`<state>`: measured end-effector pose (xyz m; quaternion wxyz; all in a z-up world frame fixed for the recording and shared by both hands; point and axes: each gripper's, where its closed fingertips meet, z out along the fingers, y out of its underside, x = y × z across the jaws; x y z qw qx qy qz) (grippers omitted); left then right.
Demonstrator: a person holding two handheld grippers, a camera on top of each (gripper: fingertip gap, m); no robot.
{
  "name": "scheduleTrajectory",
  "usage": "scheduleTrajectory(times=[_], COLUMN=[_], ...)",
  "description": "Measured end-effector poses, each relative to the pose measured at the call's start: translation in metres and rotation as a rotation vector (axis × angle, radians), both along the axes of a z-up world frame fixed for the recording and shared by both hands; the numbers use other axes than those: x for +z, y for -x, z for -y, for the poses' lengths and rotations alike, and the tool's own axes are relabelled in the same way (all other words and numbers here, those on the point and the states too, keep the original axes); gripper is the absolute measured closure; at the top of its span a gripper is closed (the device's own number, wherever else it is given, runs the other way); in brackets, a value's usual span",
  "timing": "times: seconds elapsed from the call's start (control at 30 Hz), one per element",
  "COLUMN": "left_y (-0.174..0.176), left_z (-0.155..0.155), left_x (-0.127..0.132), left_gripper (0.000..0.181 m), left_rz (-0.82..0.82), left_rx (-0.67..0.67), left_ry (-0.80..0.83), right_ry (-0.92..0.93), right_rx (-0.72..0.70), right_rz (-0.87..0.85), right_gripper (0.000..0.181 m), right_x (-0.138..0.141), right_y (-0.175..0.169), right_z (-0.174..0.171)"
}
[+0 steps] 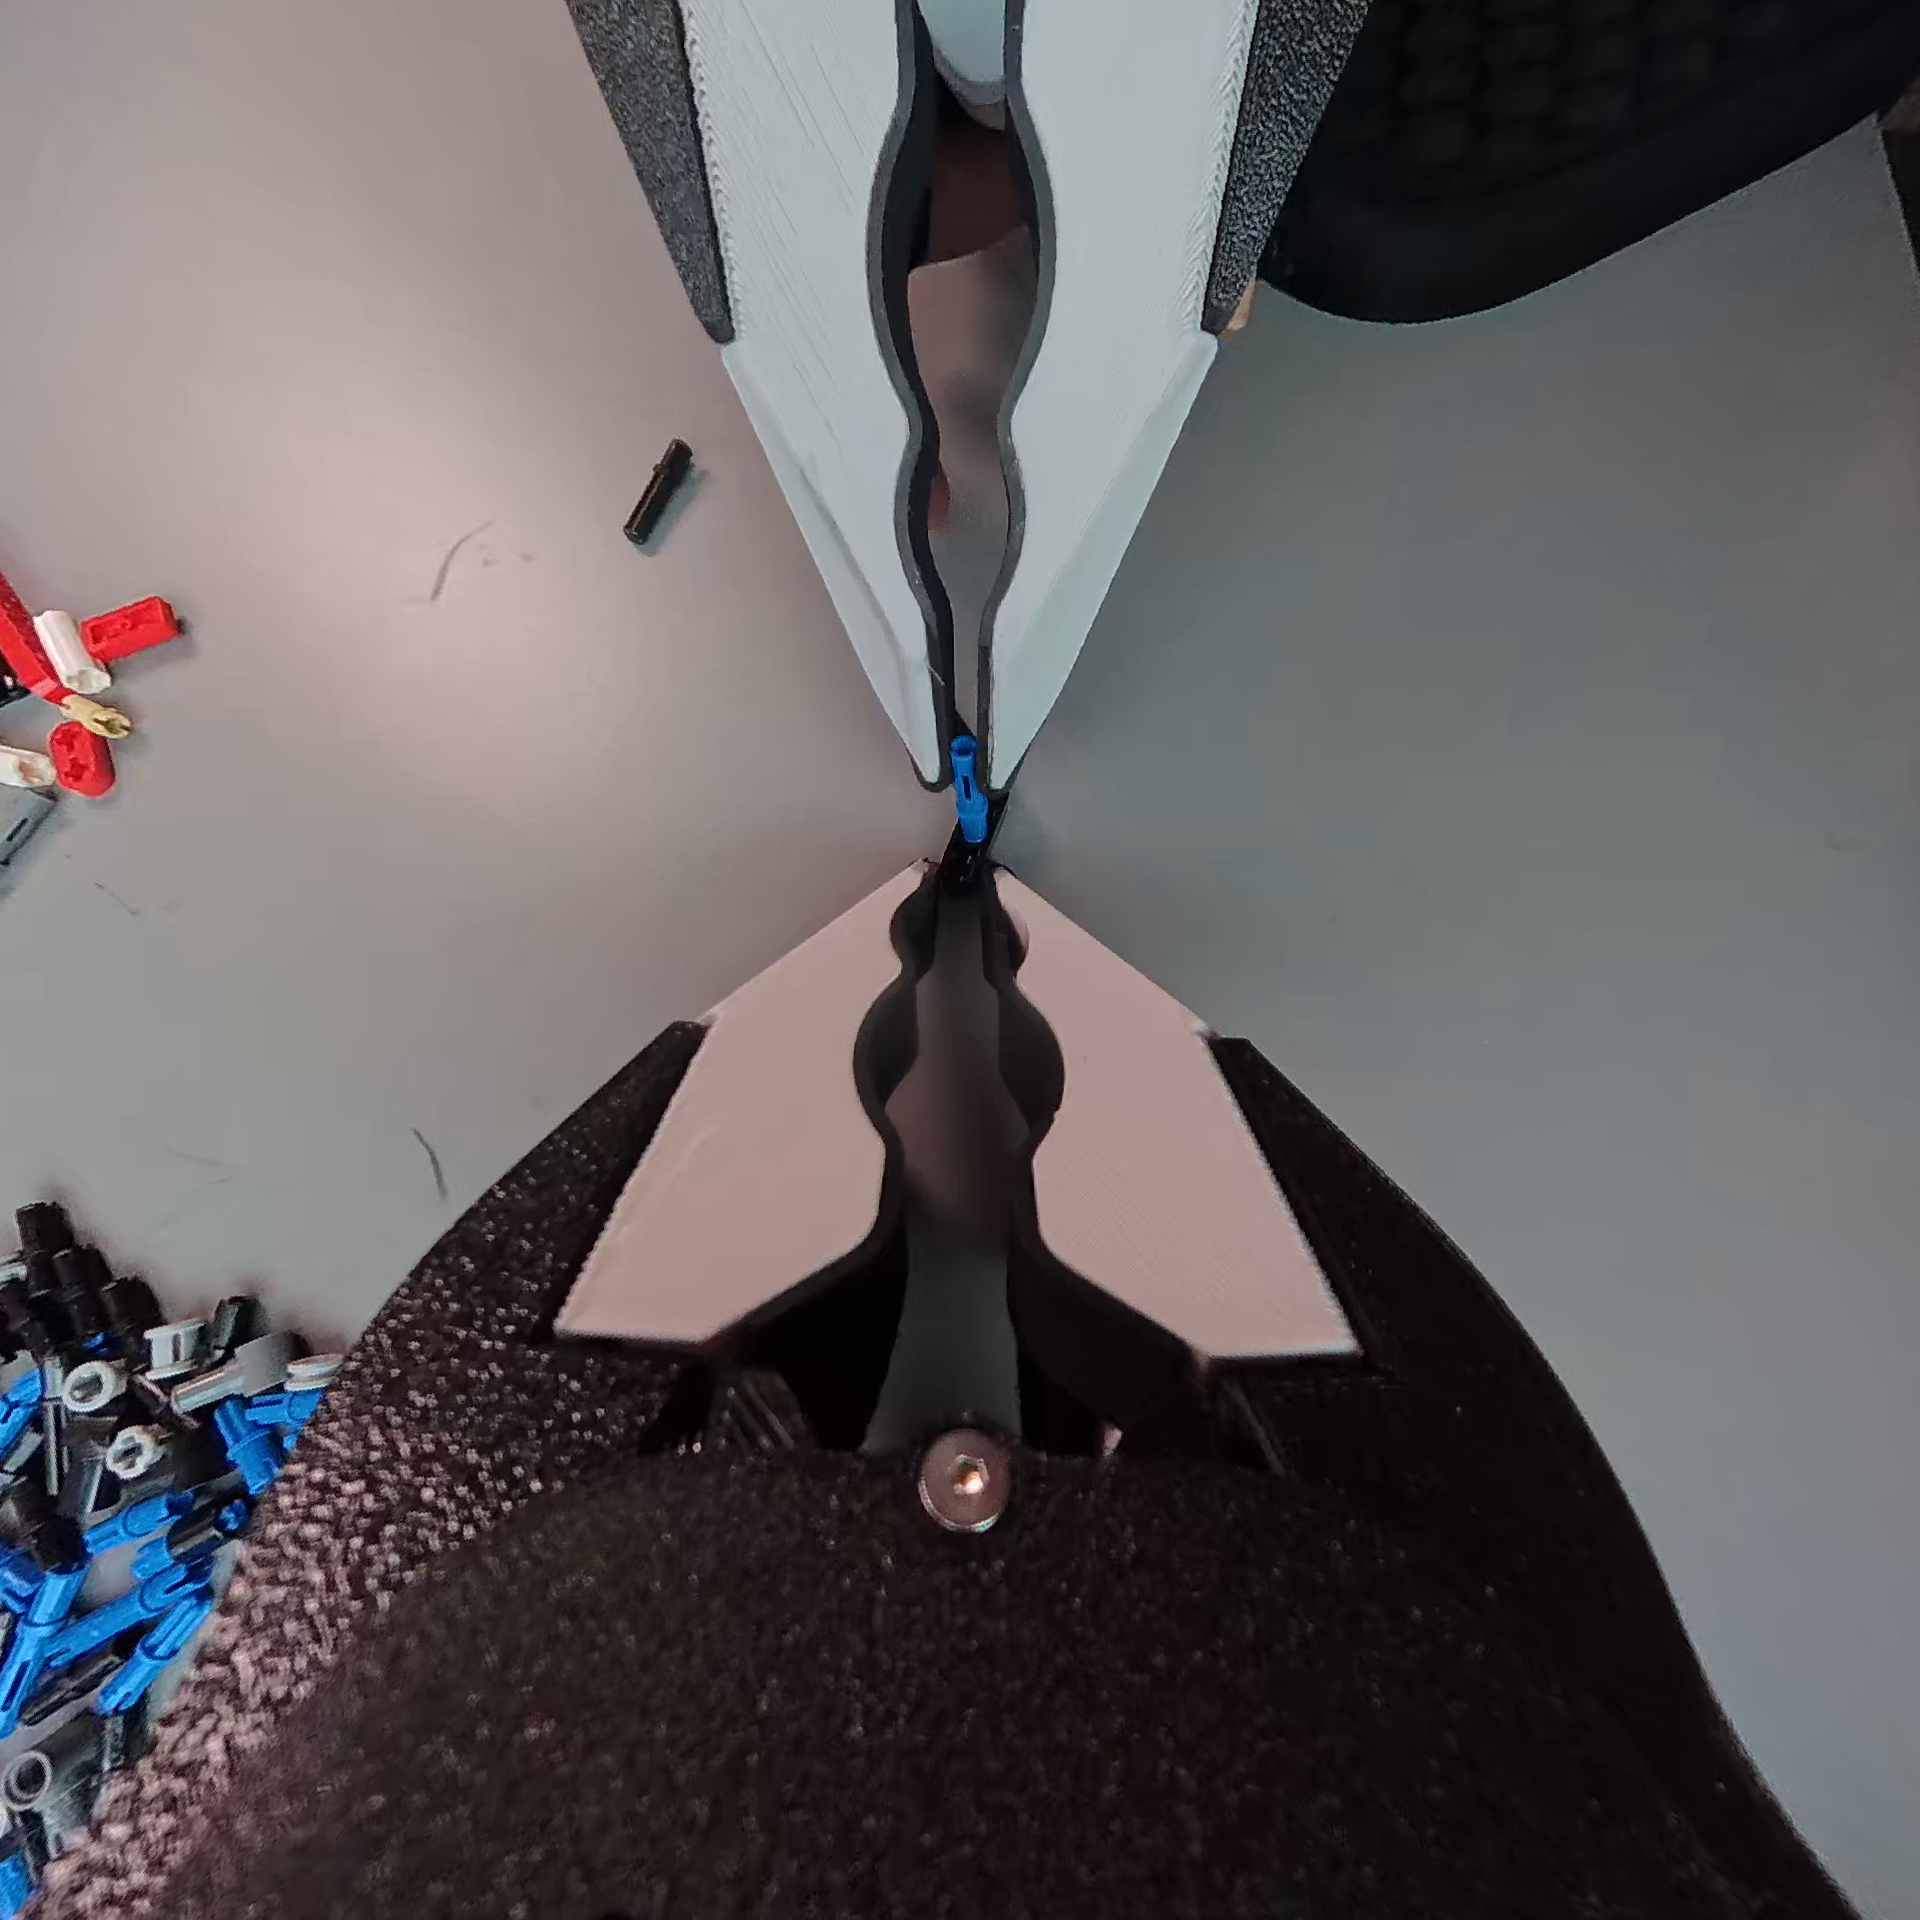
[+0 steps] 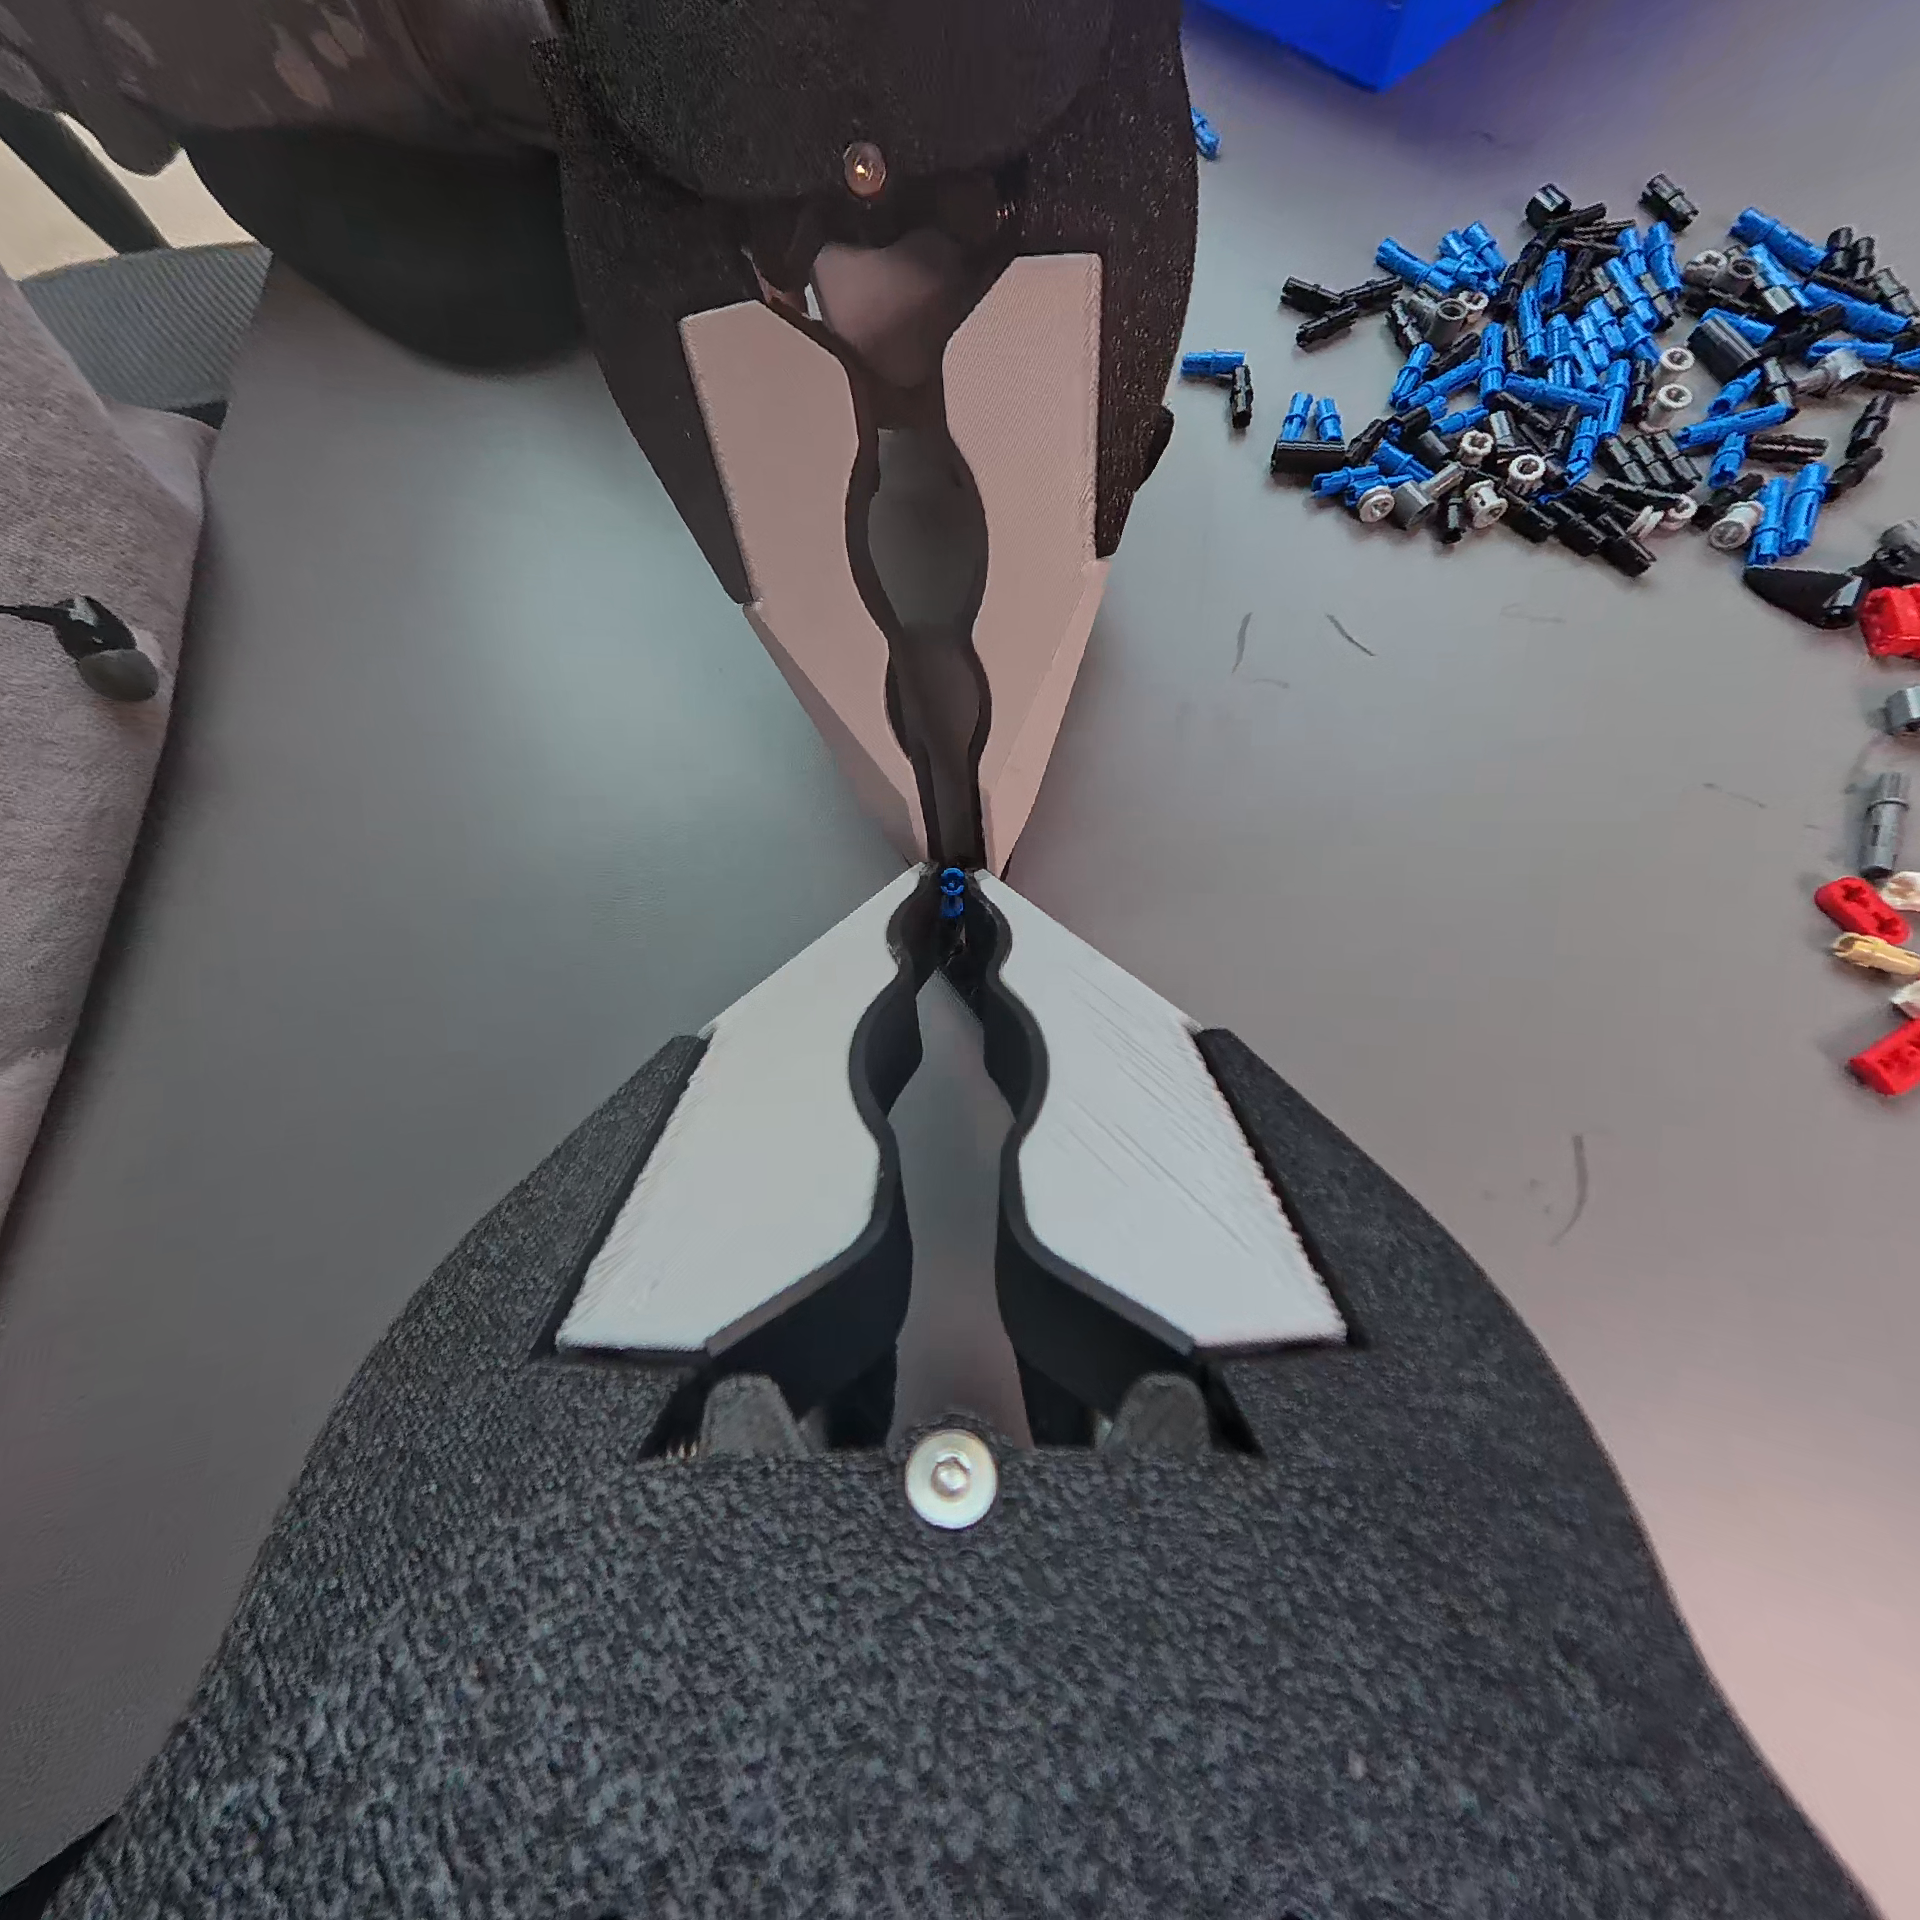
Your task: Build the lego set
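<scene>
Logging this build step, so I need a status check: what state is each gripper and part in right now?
Left gripper: shut on a black part.
Right gripper: shut on the blue pin.
Blue pin: held between both tips, above the table.
Black rod: lying loose.
Pile of pins: loose, unsorted.

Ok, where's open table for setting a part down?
Bare table between the tip-to-tip fingers and the grey fabric. Crowded on the other side: the blue-and-black pin pile and loose red pieces.
</scene>
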<state>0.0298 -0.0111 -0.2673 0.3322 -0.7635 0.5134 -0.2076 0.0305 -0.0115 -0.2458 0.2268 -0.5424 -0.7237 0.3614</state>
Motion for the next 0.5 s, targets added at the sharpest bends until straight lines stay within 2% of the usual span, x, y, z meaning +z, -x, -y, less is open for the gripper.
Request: scheduleTrajectory(times=[0.17,0.5], left_y=[-0.0022,-0.0018], left_z=[0.0000,0.0005], left_x=[0.0000,-0.0003], left_gripper=[0.173,0.174], left_rz=[-0.002,0.006], left_rx=[-0.008,0.010], left_ry=[-0.001,0.019], right_ry=[-0.016,-0.154], right_rx=[-0.026,0.060], right_rz=[0.002,0.188], right_gripper=[0.177,0.178], right_x=[-0.0012,-0.0013], right_y=[-0.0026,0.0020], right_z=[-0.0007,0.0020])
